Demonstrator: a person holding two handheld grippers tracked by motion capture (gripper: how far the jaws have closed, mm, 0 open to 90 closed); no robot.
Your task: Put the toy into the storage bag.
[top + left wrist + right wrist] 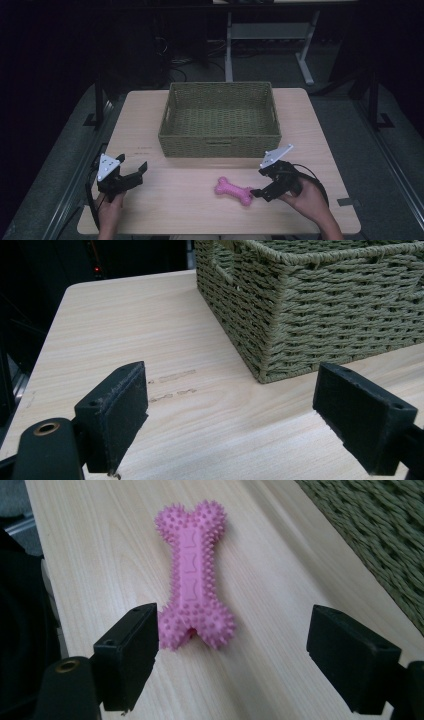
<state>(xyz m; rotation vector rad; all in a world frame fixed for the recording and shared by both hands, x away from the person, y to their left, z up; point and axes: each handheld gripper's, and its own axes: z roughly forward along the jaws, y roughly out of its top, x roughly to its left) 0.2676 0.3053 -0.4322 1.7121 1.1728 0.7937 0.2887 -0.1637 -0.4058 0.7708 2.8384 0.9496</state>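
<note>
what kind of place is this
Probably a lab or workshop set up for recording handling tasks: a small wooden table under a fixed camera, hand-held claws such as the right claw, desk frames and loose cables in the dim background.

A light wooden table [150, 125] with rounded corners is standing on a dark grey floor [60, 165], its pale grain running across the top. A rectangular olive-green woven basket [220, 145] is sitting directly on the table, toward the far middle of the top, with slot handles in its walls. A pink spiky bone-shaped toy [233, 190] is lying flat on the table in front of the basket, near the front edge and slightly right of centre, well apart from the basket. Two short faint marks [172, 385] are showing on the wood just left of the basket's near corner.
</note>
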